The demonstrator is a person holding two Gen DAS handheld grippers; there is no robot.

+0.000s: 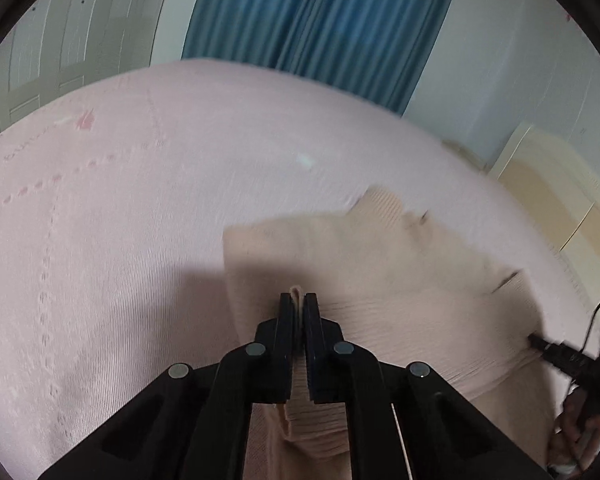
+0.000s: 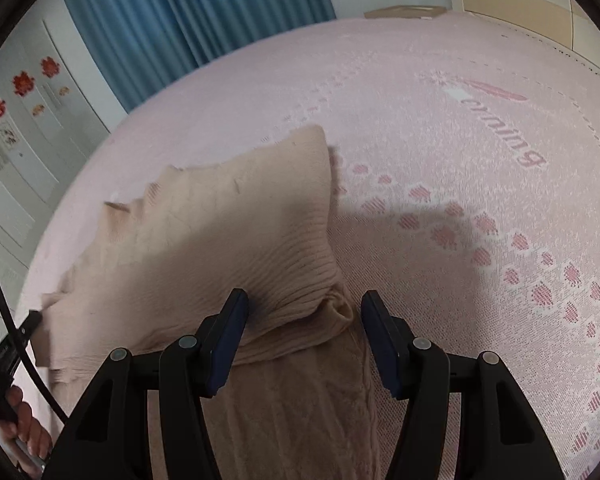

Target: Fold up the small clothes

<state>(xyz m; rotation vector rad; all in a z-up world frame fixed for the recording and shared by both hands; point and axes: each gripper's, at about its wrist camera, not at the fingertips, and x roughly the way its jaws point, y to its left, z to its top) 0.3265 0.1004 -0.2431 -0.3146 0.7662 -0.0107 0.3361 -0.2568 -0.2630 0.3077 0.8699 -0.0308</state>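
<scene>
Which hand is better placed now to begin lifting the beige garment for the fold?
Left. The left tongs are shut on a pinch of the beige garment. The right tongs stand open around a bunched corner, gripping nothing yet.

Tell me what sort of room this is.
Most likely a bedroom in a home: a pink knitted bedspread covers what looks like a bed, blue curtains hang behind it, and white wardrobe doors with flower stickers stand alongside.

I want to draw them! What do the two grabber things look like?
Both are black plastic. The left gripper has flat black fingers and round grey bolt heads on its arms. The right gripper has dark blue pads and the same bolts. A black cable hangs nearby.
</scene>
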